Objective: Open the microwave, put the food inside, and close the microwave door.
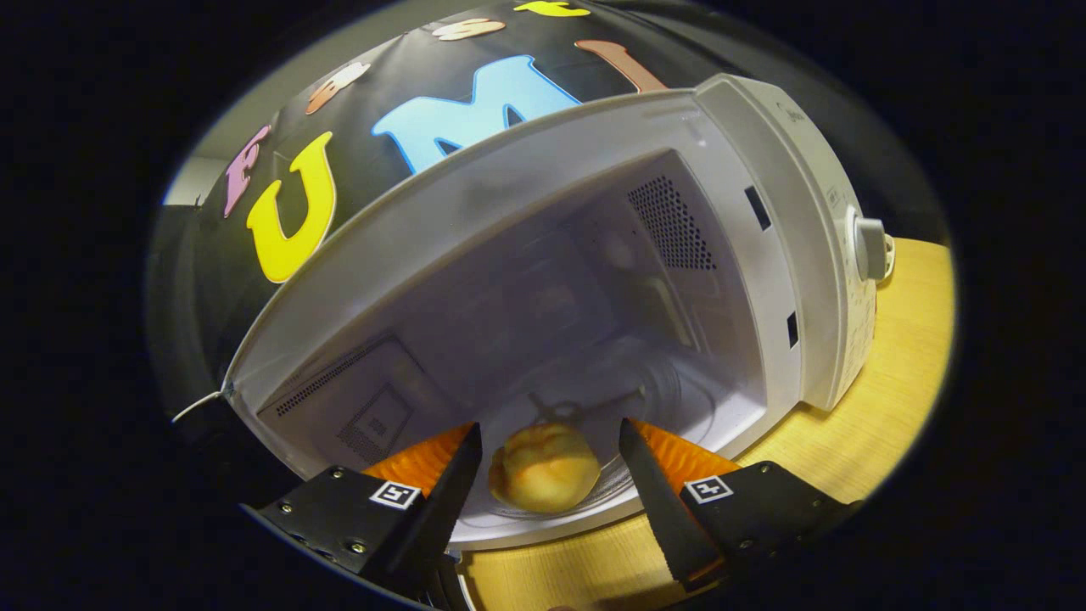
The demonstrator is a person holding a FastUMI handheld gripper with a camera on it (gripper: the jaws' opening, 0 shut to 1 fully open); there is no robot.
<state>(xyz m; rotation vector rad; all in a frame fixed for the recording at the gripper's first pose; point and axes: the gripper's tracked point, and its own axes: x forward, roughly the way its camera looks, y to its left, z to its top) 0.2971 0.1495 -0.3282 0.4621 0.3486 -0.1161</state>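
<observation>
The white box-shaped microwave [764, 221] stands on a light wooden table [882, 407] with its cavity open to the camera. A round white knob [870, 248] sits on its control panel, on the far side of the cavity from the booth's black cloth wall. Perforated vent panels show on the inner walls. Inside, a clear glass turntable [645, 399] lies on the cavity floor. The food, a round pale-yellow bun [543, 467], rests on the turntable's near part, close to the front lip of the cavity. The gripper [550, 445] is spread open: its two fingers [450, 484] stand either side of the bun, with a visible gap between each finger and the bun. Neither finger presses on it. The fingertips reach just past the cavity's front lip.
</observation>
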